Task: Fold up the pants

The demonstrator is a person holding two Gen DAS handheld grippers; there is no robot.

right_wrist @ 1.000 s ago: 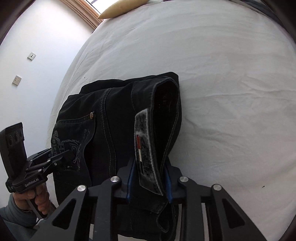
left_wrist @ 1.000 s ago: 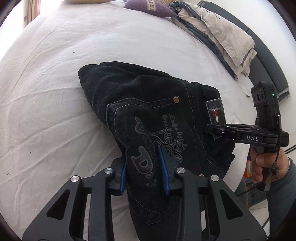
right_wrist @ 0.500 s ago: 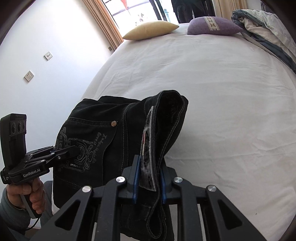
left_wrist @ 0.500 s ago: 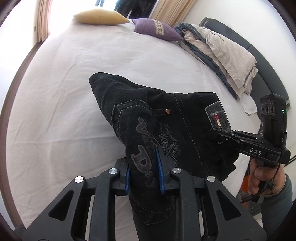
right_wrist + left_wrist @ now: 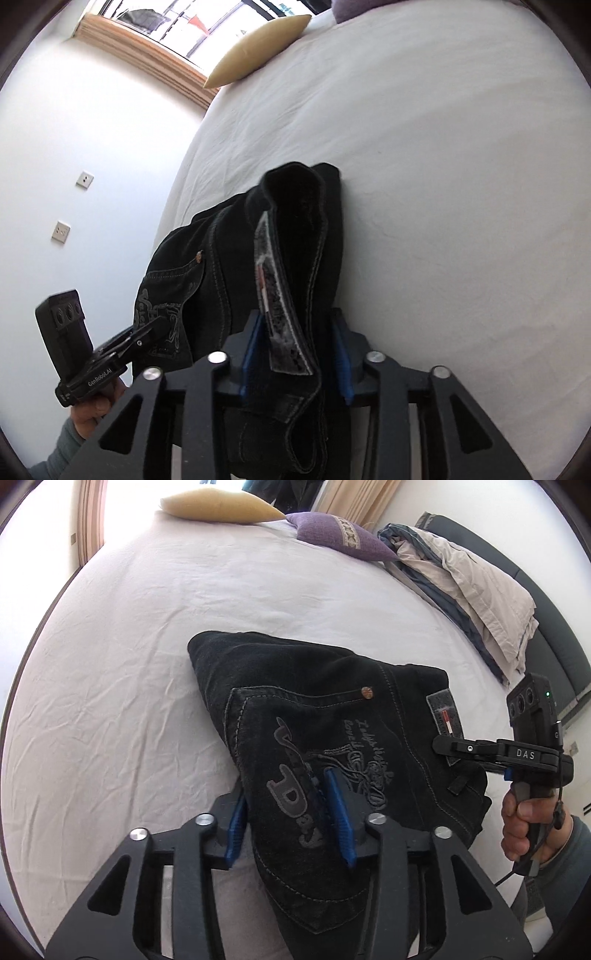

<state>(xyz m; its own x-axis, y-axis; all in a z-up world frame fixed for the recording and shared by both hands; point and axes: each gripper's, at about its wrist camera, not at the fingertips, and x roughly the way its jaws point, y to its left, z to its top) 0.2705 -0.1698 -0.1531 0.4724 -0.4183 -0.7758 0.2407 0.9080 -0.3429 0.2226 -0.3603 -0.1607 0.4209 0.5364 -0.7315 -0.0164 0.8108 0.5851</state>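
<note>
Both grippers, left gripper (image 5: 291, 816) and right gripper (image 5: 295, 354), were clamped on the folded black jeans (image 5: 332, 731) a second ago. Now their jaws are opening, denim loose between them. The bundle rests on the bed (image 5: 147, 664), so folding looks finished.

Both views were flooded with daylight from the window (image 5: 221, 22), which was blown out to near white along with the wall (image 5: 92, 129) below it. The white bedsheet (image 5: 258, 602) was lit evenly, with only soft shadows seen in its creases. Detail in the black pants (image 5: 314, 709) was mostly swallowed, stitching barely made out. Heavy fisheye bending and dark vignetting were seen at the corners. Focus was fairly sharp, no real motion blur noticed.
</note>
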